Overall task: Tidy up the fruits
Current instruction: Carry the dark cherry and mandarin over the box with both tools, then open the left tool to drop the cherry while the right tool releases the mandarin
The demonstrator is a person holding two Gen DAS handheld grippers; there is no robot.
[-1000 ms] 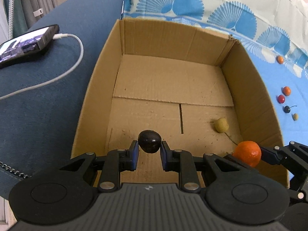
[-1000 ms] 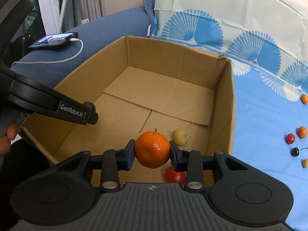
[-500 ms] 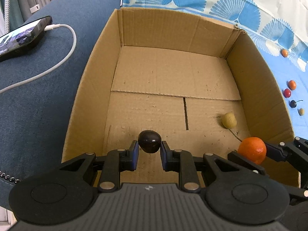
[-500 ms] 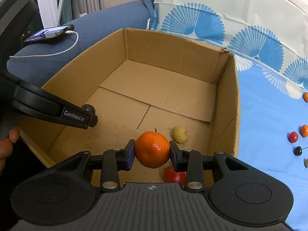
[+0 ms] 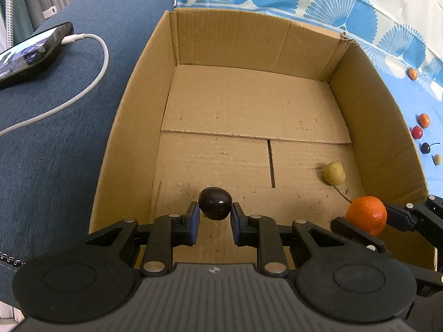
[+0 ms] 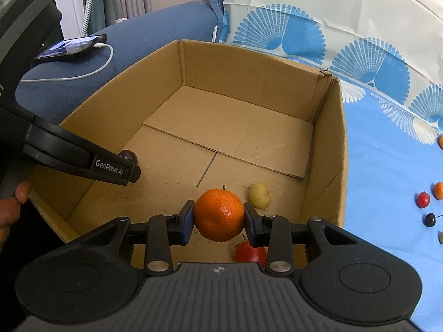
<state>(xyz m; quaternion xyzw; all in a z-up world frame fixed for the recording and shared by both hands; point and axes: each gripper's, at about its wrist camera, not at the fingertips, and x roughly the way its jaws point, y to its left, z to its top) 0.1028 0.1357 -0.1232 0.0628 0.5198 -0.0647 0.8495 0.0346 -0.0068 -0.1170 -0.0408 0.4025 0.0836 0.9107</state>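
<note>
An open cardboard box (image 5: 130, 127) (image 6: 329, 166) lies in front of both grippers. My left gripper (image 5: 214, 221) is shut on a dark plum (image 5: 214, 203) and holds it over the box's near left part; the plum also shows in the right wrist view (image 6: 128, 155). My right gripper (image 6: 218, 221) is shut on an orange (image 6: 219, 213) over the box's near right corner; the orange also shows in the left wrist view (image 5: 366, 218). A yellow-green fruit (image 5: 334, 172) (image 6: 259, 195) lies on the box floor. A red fruit (image 6: 249, 252) lies under the right gripper.
Several small fruits (image 5: 420, 132) (image 6: 427, 207) lie on the blue patterned cloth (image 6: 387, 179) right of the box. A phone (image 5: 30, 55) with a white cable (image 5: 91, 83) rests on the blue sofa (image 5: 49, 152) to the left.
Both grippers have moved further over the box, so the box looks nearer and lower in both views. Each still holds its fruit.
</note>
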